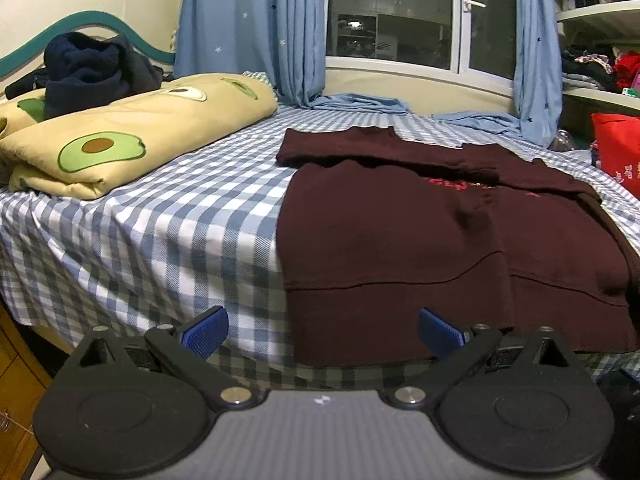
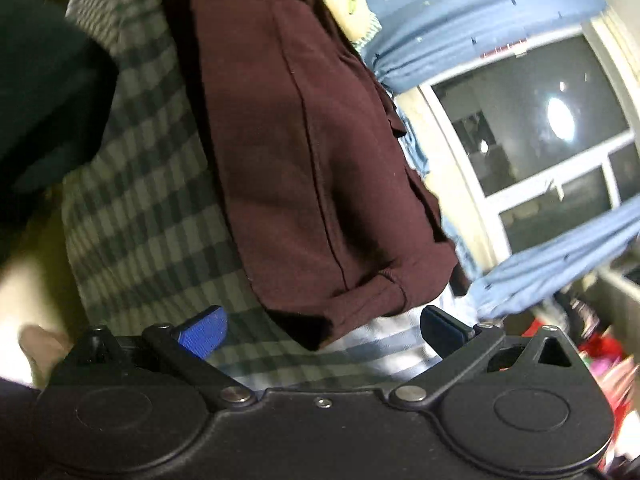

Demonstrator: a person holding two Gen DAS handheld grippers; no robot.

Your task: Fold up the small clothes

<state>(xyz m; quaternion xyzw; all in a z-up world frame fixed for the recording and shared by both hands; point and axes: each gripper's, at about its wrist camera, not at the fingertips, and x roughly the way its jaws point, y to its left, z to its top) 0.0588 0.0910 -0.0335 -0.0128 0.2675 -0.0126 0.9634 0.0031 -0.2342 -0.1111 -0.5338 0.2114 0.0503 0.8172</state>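
Maroon sweatshirt (image 1: 400, 240) lay part-folded on the checked bed (image 1: 160, 220).
Left gripper (image 1: 323, 330) and right gripper (image 2: 323, 330) stood spread, empty; its red lettering (image 1: 452, 186) was half hidden.

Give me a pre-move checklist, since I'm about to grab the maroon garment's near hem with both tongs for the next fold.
1. Left tongs open, holding nothing: ok.
2. Right tongs open, holding nothing: ok.
3. Maroon garment lies on the checked bedsheet, sides already folded inward: ok.
4. Near hem hangs over the bed edge, between the left fingers: ok.
5. Right tongs lined up with a garment corner: ok, though that view is blurred and tilted.
6. Avocado quilt apart from the garment: ok.
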